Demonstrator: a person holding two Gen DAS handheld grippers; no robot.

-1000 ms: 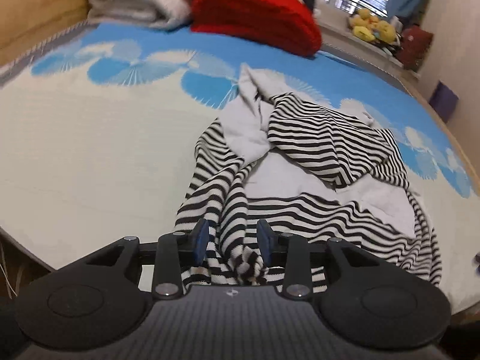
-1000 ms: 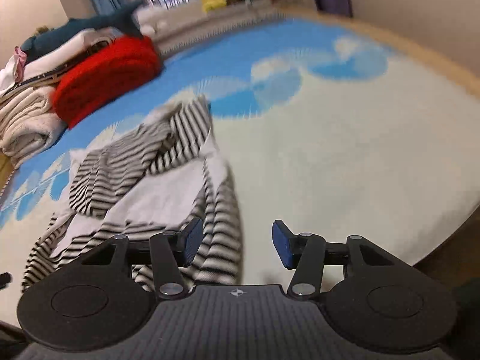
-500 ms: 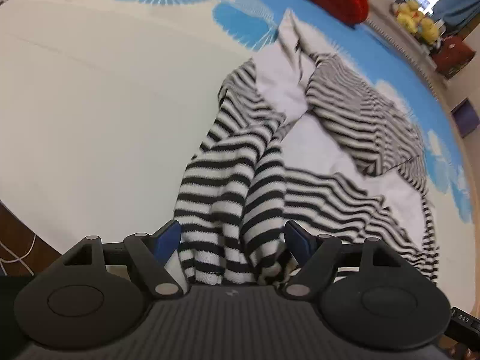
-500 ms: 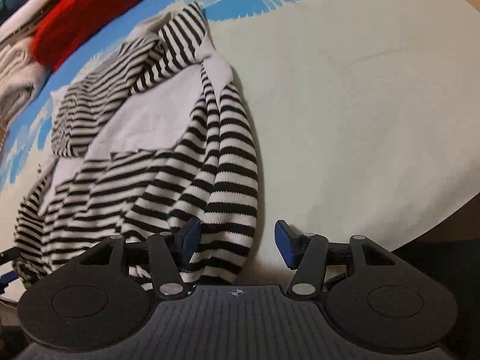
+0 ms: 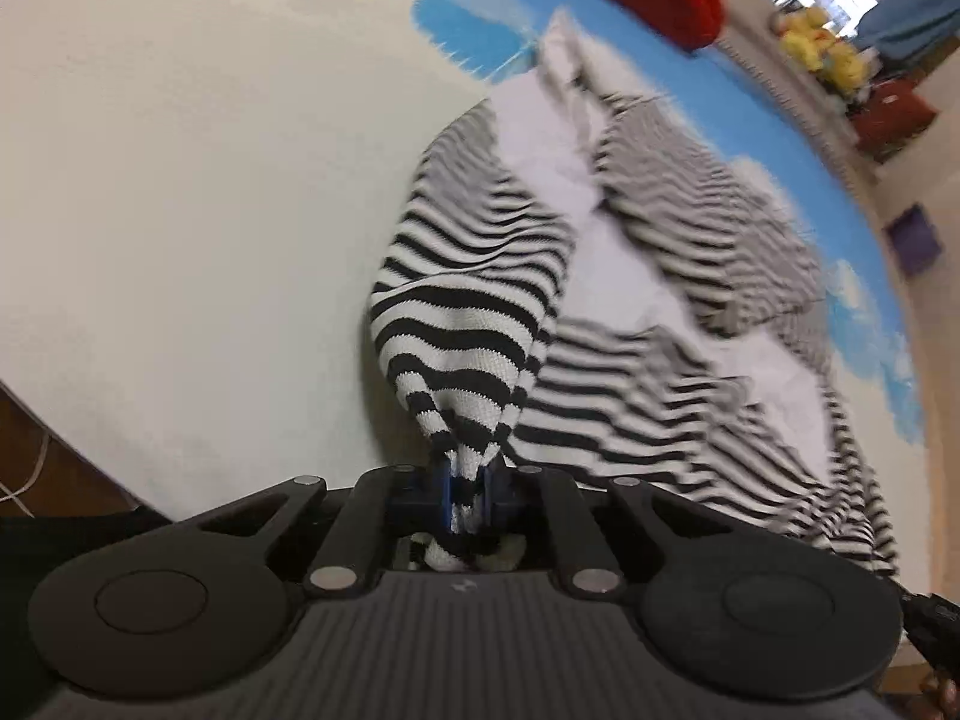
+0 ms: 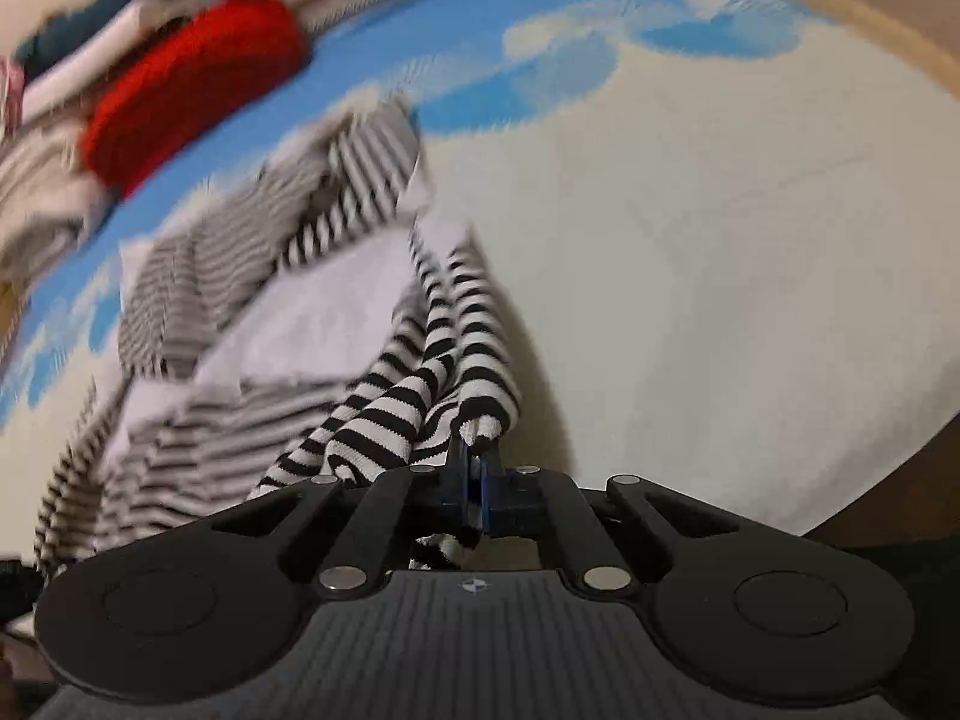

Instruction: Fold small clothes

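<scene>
Left gripper [image 5: 468,495] fingers clamped on a bunched edge of the striped garment [image 5: 474,324]. Right gripper [image 6: 474,495] fingers likewise pinched shut on another striped fold [image 6: 420,414]. Crumpled across the cream-and-blue bed [image 5: 180,210], near a red knit [image 6: 192,84].

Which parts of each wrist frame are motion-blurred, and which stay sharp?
Left wrist: left gripper and pinched cloth sharp, the striped garment beyond smeared. Right wrist: right gripper and clamped stripes crisp, red knit and mat streaked; fisheye bends both.
</scene>
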